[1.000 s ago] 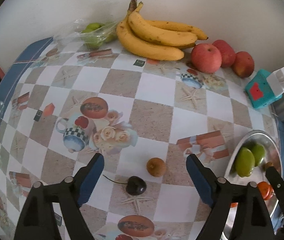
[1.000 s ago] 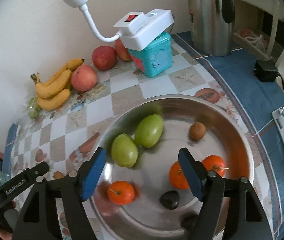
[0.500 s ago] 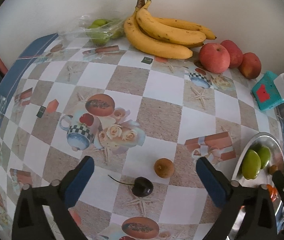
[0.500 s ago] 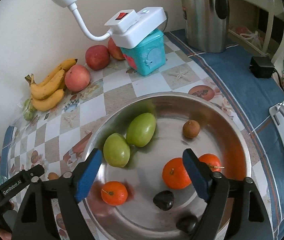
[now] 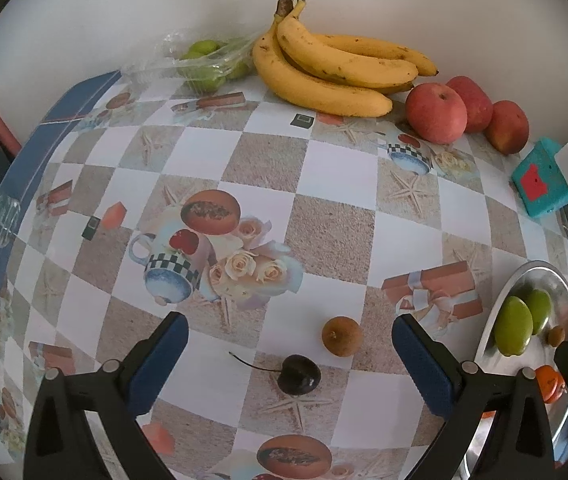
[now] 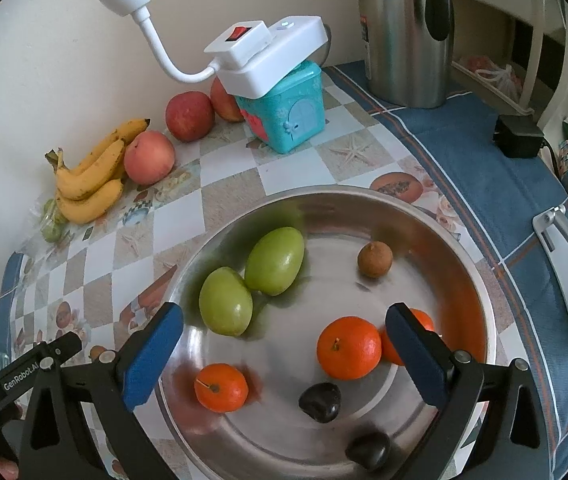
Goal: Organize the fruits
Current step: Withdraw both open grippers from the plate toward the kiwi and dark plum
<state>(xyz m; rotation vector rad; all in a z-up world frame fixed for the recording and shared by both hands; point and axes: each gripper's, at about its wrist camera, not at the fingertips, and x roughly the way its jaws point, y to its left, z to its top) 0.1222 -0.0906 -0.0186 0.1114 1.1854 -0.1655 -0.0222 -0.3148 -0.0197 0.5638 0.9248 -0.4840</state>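
the left claw (image 5: 289, 356) hangs spread over a cherry (image 5: 298, 369) and brown fruit (image 5: 342, 336) on the counter (image 5: 331, 232), while the right claw (image 6: 284, 344), jaws opening and empty, hangs over the fruit bowl (image 6: 479, 280) at lower centre.

Cherry (image 5: 299, 374) lies on the table (image 5: 331, 232) beside longan (image 5: 342, 336), bowl (image 5: 483, 344) at right.

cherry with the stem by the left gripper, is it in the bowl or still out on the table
Out. The cherry lies on the checked tablecloth beside a small brown fruit, left of the metal bowl.
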